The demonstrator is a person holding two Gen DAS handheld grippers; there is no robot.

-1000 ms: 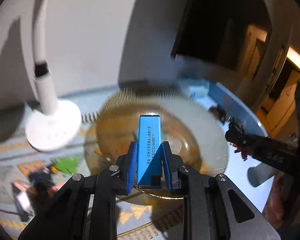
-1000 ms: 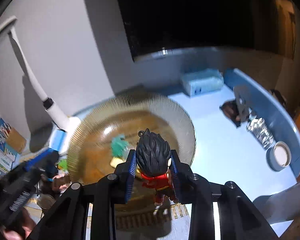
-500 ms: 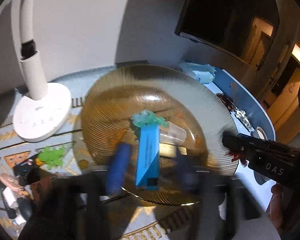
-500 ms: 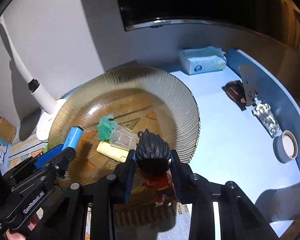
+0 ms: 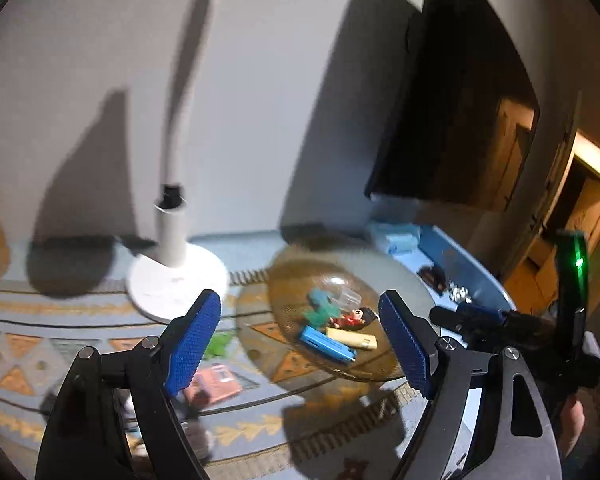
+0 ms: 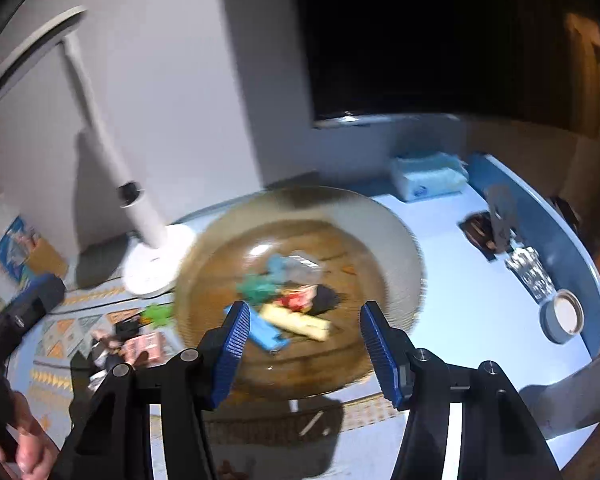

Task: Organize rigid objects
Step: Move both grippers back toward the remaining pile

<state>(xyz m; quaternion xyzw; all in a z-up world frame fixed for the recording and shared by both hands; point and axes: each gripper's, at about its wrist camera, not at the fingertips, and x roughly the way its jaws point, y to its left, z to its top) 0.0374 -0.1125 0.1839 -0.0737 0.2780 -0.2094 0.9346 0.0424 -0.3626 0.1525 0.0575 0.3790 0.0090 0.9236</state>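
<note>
Both tools gaping, empty: left tool, right tool | figure sits in plate | next I fetch pink item off table.

A pale wall rises behind a light blue table with a darker blue rim. A white desk lamp stands at ten o'clock, its shadow thrown on the wall. A dark screen hangs at one o'clock. At three o'clock a doorway glows warm orange. A patterned cloth covers the table's near side.
</note>
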